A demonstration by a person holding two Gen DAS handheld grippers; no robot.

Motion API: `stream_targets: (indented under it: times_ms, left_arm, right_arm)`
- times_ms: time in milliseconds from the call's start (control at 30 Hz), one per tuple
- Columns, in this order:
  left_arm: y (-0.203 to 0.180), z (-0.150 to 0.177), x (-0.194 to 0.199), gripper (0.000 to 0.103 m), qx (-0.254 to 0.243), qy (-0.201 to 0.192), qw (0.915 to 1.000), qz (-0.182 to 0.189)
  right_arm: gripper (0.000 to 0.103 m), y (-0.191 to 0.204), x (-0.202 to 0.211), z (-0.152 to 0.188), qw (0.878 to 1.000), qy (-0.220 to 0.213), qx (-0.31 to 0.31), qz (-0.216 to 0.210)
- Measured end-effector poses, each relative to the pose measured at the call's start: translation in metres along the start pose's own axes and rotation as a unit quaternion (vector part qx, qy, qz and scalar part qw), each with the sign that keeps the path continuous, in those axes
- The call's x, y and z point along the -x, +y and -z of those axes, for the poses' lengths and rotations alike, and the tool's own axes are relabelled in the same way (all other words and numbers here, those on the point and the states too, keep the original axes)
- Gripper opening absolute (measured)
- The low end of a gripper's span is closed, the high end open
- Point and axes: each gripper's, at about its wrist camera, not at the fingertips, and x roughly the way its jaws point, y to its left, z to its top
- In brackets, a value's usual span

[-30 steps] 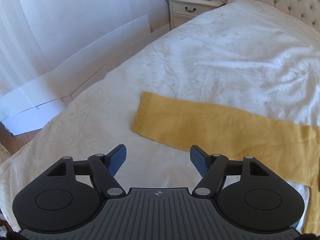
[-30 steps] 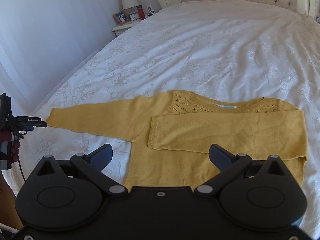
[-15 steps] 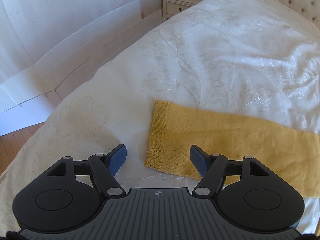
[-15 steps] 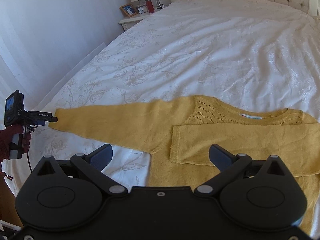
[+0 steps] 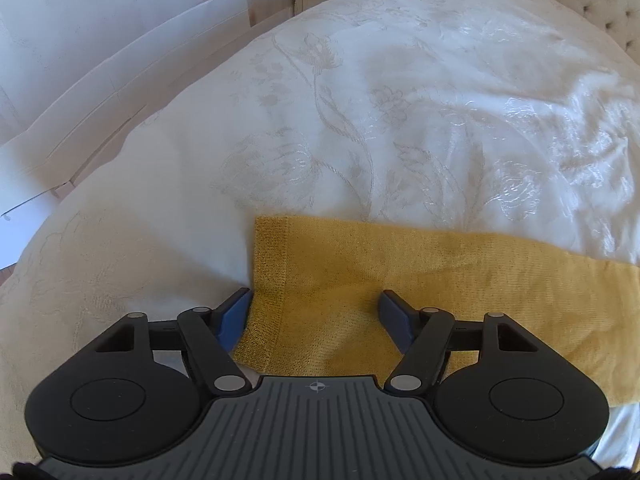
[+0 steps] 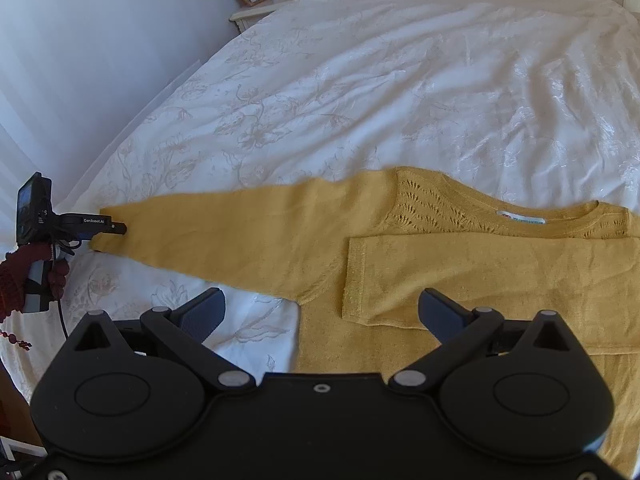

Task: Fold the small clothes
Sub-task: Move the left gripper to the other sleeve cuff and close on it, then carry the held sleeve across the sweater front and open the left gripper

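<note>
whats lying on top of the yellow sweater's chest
One sleeve lies folded across the yellow sweater, cuff toward the other sleeve, which is stretched out on the bedspread. The neck label still shows above it; the chest under the folded sleeve is covered.

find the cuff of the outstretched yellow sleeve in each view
Left wrist: the cuff sits low centre, between the closing pads of the left gripper.
Right wrist: the cuff lies far left, at the left gripper's tip.
Shared landmark: the outstretched sleeve on the white bedspread.
</note>
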Motion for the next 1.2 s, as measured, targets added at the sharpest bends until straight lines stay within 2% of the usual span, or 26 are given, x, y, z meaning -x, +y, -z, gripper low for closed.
stream_targets:
  times_ms: [33, 67, 100, 167, 233, 333, 633, 733, 900, 1200]
  left_arm:
    - [0.001, 0.001, 0.001, 0.048, 0.000, -0.003, 1.0000, -0.003]
    - [0.003, 0.002, 0.001, 0.027, 0.002, 0.000, 1.0000, 0.005]
    - [0.005, 0.002, 0.001, 0.011, 0.013, 0.008, 0.9995, 0.029]
    - [0.007, 0.002, 0.003, 0.010, 0.041, 0.014, 0.9974, 0.059]
    - [0.002, 0.001, 0.010, 0.010, 0.038, 0.009, 0.9976, 0.057]
    - [-0.010, -0.002, 0.027, 0.010, 0.040, 0.001, 0.9957, 0.084]
    - [-0.082, -0.010, 0.096, 0.010, 0.021, -0.047, 0.9825, 0.179]
    - [-0.118, -0.007, 0.115, 0.010, 0.017, -0.059, 0.9746, 0.215]
    - [-0.188, 0.002, 0.139, 0.010, -0.009, -0.068, 0.9662, 0.249]
    - [-0.336, 0.045, 0.152, 0.010, -0.047, -0.046, 0.9516, 0.300]
  right_arm:
    - [0.102, 0.000, -0.001, 0.000, 1.000, 0.001, -0.001, -0.001]
    - [0.102, 0.000, -0.001, 0.001, 1.000, 0.002, -0.002, -0.001]
    - [0.102, -0.001, -0.002, 0.001, 1.000, 0.002, -0.002, -0.001]
    - [0.102, -0.001, -0.001, 0.003, 1.000, 0.003, -0.004, -0.001]
    - [0.102, -0.002, 0.001, 0.005, 1.000, 0.002, -0.007, -0.002]
    - [0.102, -0.006, 0.007, 0.010, 1.000, -0.002, -0.012, -0.002]
    - [0.102, -0.022, 0.034, 0.033, 0.999, -0.018, -0.030, -0.002]
    - [0.102, -0.030, 0.045, 0.043, 0.999, -0.025, -0.034, -0.007]
    - [0.102, -0.054, 0.061, 0.063, 0.998, -0.032, -0.050, -0.020]
    - [0.102, -0.124, 0.105, 0.093, 0.994, -0.054, -0.090, -0.019]
